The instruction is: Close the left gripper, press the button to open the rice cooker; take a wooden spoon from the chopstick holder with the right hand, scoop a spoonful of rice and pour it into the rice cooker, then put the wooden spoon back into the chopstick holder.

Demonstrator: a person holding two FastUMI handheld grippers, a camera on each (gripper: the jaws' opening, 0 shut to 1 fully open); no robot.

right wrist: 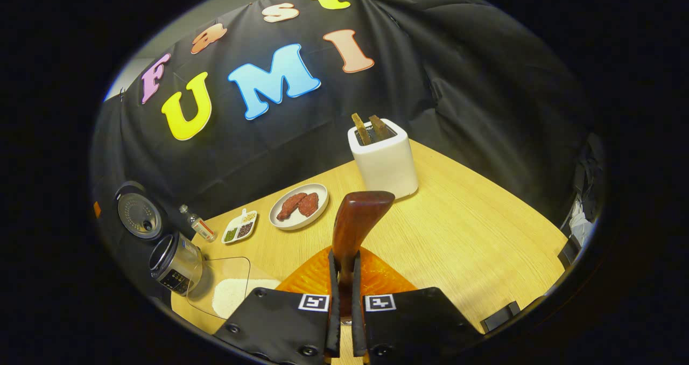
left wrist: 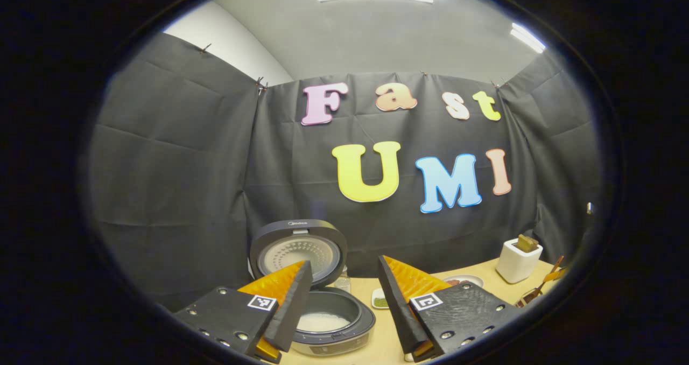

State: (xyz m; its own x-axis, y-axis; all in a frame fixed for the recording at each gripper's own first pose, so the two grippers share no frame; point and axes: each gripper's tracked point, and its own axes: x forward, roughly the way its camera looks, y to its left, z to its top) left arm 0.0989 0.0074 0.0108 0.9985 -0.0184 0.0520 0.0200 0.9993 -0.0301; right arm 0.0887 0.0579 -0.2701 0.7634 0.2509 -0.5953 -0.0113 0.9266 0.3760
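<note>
Your right gripper [right wrist: 344,279] pinches the wooden spoon [right wrist: 356,219] by its handle, bowl up, above the table [right wrist: 463,236]. The rice cooker [left wrist: 328,316] stands open with rice inside, your left gripper [left wrist: 344,295] spread before it. Carry the spoon upright to the chopstick holder [right wrist: 383,160] and lower it gently

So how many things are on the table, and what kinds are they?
Rice cooker, lid open: 1
White holder with wooden handles: 1
Plate of reddish food: 1
Divided dish: 1
Small bottle: 1
Clear rice container: 1
Wooden spoon, held by right gripper: 1
Total: 7
</note>
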